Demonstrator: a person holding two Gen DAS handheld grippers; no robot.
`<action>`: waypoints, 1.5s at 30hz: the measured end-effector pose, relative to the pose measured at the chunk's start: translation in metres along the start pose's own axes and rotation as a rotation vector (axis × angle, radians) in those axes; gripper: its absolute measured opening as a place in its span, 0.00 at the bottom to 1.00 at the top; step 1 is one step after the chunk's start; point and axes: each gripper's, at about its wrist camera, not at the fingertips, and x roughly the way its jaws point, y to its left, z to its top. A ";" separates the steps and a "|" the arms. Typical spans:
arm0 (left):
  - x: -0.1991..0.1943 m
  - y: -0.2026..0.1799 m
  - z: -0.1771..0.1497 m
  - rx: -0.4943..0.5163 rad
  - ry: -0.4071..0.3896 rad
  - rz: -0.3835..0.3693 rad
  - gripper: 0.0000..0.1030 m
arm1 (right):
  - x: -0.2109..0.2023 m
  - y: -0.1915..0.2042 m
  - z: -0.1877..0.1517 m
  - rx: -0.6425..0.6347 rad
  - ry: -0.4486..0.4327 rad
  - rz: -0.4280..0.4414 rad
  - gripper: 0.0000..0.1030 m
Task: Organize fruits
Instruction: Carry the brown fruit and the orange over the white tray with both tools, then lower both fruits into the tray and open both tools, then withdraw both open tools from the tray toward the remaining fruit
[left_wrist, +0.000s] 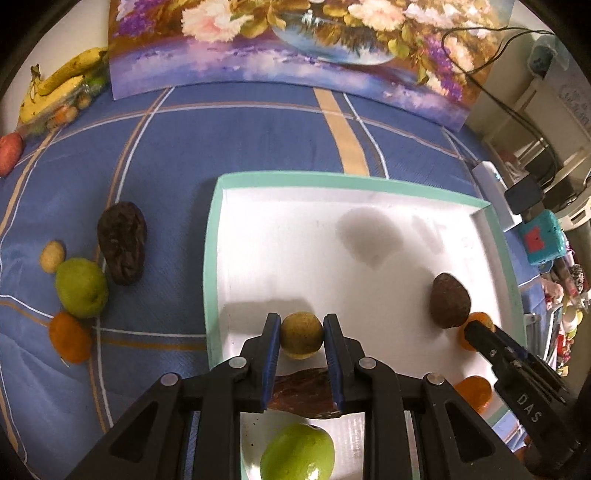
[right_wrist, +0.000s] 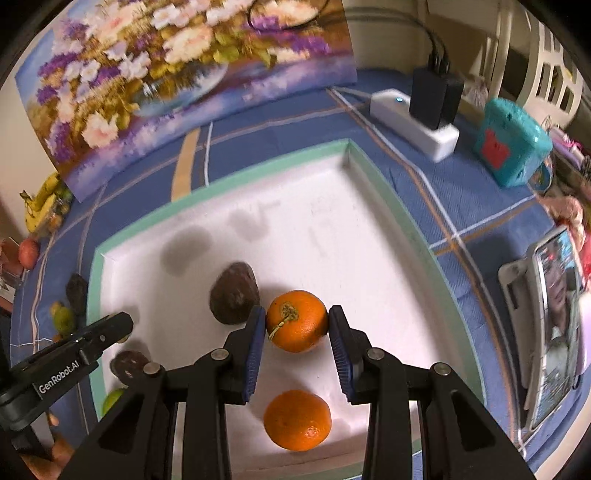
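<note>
A white tray with a mint-green rim (left_wrist: 369, 182) (right_wrist: 258, 166) lies on the blue cloth. My left gripper (left_wrist: 302, 334) is shut on a small olive-brown round fruit (left_wrist: 301, 334) over the tray's left side. A brown fruit (left_wrist: 306, 395) and a green apple (left_wrist: 297, 452) lie in the tray beneath it. My right gripper (right_wrist: 297, 321) is shut on an orange (right_wrist: 296, 320) over the tray's right side; it also shows in the left wrist view (left_wrist: 476, 330). A second orange (right_wrist: 297, 419) and a dark avocado (right_wrist: 234, 293) (left_wrist: 448, 301) lie in the tray.
On the cloth left of the tray lie a shrivelled dark fruit (left_wrist: 122, 242), a green apple (left_wrist: 81, 288), an orange (left_wrist: 70, 338) and a small tan fruit (left_wrist: 52, 255). Bananas (left_wrist: 62, 81) and a red fruit (left_wrist: 10, 153) sit far left. A floral painting (left_wrist: 295, 48), power strip (right_wrist: 413, 122), teal box (right_wrist: 511, 144) and phone (right_wrist: 550, 325) border the area.
</note>
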 end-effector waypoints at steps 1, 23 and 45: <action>0.002 0.000 0.000 -0.002 0.005 -0.001 0.24 | 0.003 -0.001 -0.001 0.003 0.011 -0.001 0.35; -0.034 -0.007 0.007 0.043 -0.029 0.004 0.32 | -0.014 0.002 0.003 -0.014 -0.002 -0.036 0.36; -0.070 0.031 -0.007 -0.026 -0.084 0.105 0.68 | -0.043 0.010 0.002 -0.031 -0.052 0.009 0.52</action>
